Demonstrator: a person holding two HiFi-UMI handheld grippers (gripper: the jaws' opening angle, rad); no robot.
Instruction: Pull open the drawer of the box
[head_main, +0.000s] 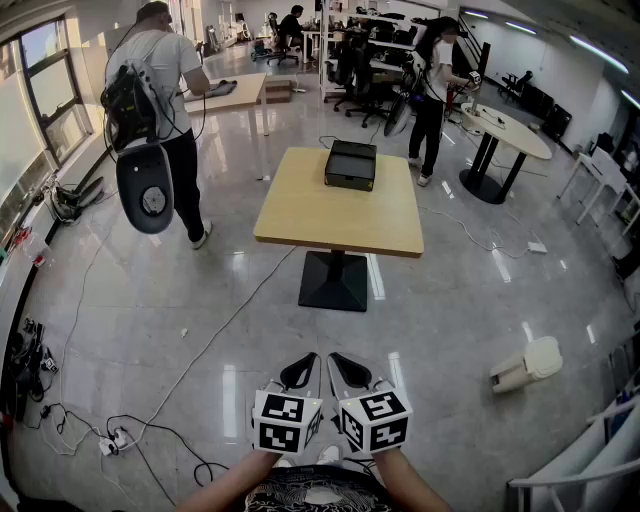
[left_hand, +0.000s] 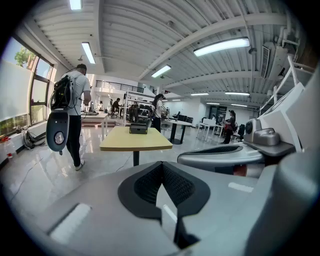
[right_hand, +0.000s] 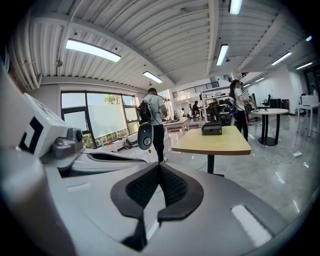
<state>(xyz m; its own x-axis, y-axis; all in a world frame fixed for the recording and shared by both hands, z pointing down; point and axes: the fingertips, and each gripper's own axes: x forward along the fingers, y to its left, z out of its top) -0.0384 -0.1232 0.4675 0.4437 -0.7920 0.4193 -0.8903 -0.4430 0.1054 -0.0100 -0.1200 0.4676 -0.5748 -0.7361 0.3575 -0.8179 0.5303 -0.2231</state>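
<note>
Your left gripper (head_main: 305, 368) and right gripper (head_main: 340, 368) are both pinched fully closed with nothing in them. You've got them side by side, low in front of you, nearly touching. The black box (head_main: 350, 164) sits at the far edge of the square wooden table (head_main: 335, 215), well apart from both grippers. Can't really make out the drawer from here. A person with a backpack (head_main: 150, 90) stands left of the table.

Matt wooden table (head_main: 340, 215), glossy polished floor (head_main: 200, 290), matt black box (head_main: 351, 165)
</note>
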